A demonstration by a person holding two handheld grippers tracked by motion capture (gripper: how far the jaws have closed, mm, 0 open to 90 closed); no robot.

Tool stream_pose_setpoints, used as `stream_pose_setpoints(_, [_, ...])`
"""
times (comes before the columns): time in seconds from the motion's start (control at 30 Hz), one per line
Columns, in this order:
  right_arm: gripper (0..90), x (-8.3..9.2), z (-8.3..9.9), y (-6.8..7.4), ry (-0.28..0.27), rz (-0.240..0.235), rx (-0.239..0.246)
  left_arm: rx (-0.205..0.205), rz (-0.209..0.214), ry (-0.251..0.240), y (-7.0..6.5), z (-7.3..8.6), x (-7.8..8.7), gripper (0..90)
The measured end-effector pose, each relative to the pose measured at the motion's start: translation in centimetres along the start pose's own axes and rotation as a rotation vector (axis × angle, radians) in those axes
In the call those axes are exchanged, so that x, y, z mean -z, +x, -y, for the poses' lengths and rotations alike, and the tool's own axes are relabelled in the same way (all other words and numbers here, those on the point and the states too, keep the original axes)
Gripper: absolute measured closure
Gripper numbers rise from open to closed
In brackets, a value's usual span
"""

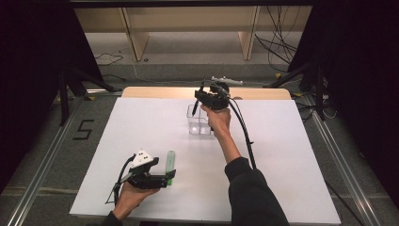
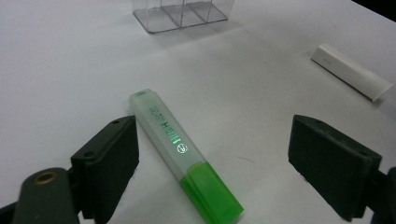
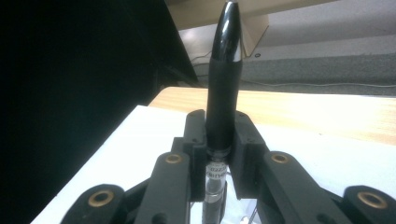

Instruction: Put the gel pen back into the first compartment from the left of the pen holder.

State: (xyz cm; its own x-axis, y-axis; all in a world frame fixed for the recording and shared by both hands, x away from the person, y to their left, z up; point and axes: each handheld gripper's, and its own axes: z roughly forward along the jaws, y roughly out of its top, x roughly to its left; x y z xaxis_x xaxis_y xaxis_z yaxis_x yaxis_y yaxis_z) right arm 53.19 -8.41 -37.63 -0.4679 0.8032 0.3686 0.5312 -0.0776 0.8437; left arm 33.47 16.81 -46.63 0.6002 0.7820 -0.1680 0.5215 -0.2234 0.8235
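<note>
The right hand-held gripper is squeezed tight on a black pen, holding it just over the clear box on the white surface. The left hand-held gripper is wide open around a green highlighter lying flat, not squeezing it.

Bright light floods the white table from overhead while the room's sides sink into black. Shadows lie soft beneath the green highlighter. Glare streaks the black pen; the floor behind it blurs, and the jaws up close look soft.
</note>
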Motion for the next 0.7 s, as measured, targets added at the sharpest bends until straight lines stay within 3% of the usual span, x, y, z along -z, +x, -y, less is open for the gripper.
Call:
stream_pose_setpoints(0.2, [79.0,-0.6,0.25,0.33,0.023,0.017,0.032,0.003,0.002,0.0,-0.02,0.01,-0.04,16.1])
stream_pose_setpoints(0.57, [78.7,-0.95,0.26,0.21,0.043,0.035,0.031,0.0,0.002,0.0,-0.05,0.01,-0.08,16.1])
stream_pose_setpoints(0.7, [56.5,-0.98,0.24,0.09,0.061,0.02,0.02,0.001,0.002,0.006,0.01,0.06,-0.08,16.1])
